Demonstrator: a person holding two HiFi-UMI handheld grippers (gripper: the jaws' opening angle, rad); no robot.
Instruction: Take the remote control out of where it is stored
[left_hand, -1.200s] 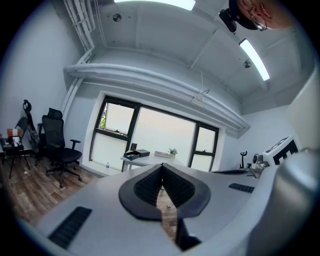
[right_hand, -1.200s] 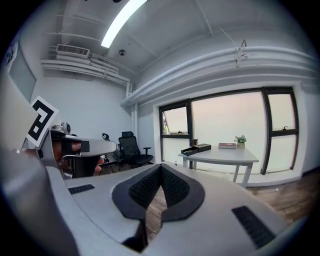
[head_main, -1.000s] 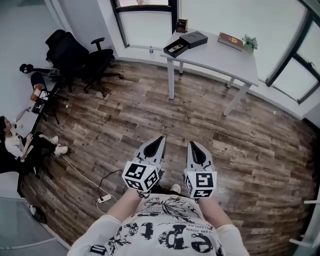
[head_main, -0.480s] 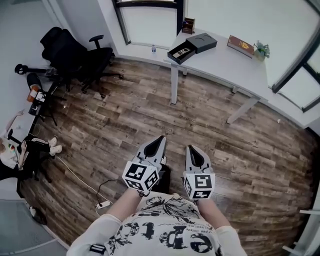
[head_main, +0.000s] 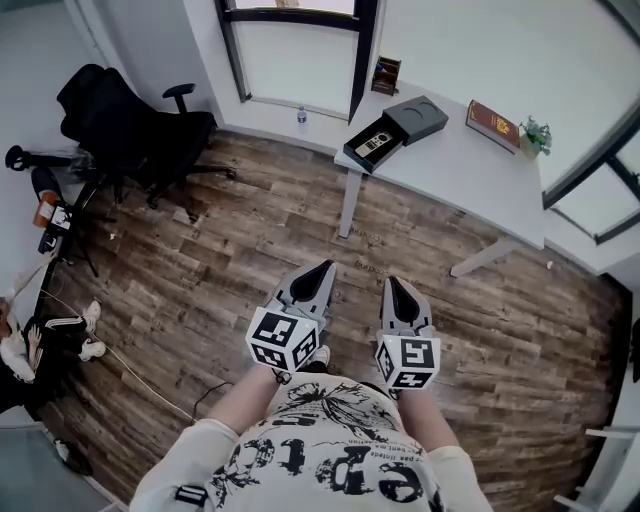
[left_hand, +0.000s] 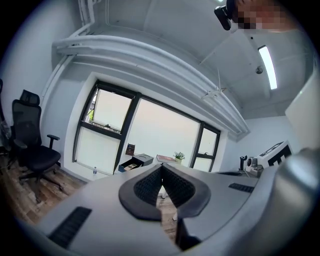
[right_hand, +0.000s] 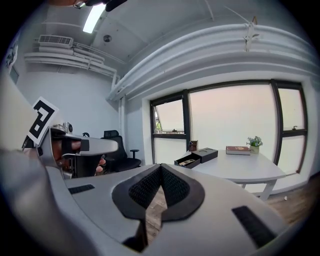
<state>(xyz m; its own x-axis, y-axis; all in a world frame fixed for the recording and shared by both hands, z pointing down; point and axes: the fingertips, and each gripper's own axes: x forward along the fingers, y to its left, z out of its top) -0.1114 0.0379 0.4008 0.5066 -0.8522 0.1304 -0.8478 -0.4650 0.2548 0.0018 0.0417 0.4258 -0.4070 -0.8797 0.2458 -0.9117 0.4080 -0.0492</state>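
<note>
1. We hold the left gripper (head_main: 320, 272) and the right gripper (head_main: 393, 286) side by side in front of the waist. Both point nearly level toward the white rectangular desk (head_main: 470, 175). We read this as a carrying pose for the approach, since the desk is well apart from us across the brown wood-plank floor (head_main: 200, 250).
2. Both pairs of jaws are pressed together with nothing between them, which makes sense with nothing in reach to grasp.
3. The slim black remote control (head_main: 377, 143) lies in the pulled-out tray (head_main: 358, 155) of a flat black storage box (head_main: 418, 118) at the desk's corner. With the tray open, the remote is exposed from above.
4. A brown hardcover book (head_main: 492, 125) and a small green potted plant (head_main: 535, 135) sit farther along the desk, apart from the box, so they should not hinder a reach.
5. We judge the task hardly begun. The next move calls for closing in, spreading one gripper's jaws and pinching the remote across its narrow sides.
</note>
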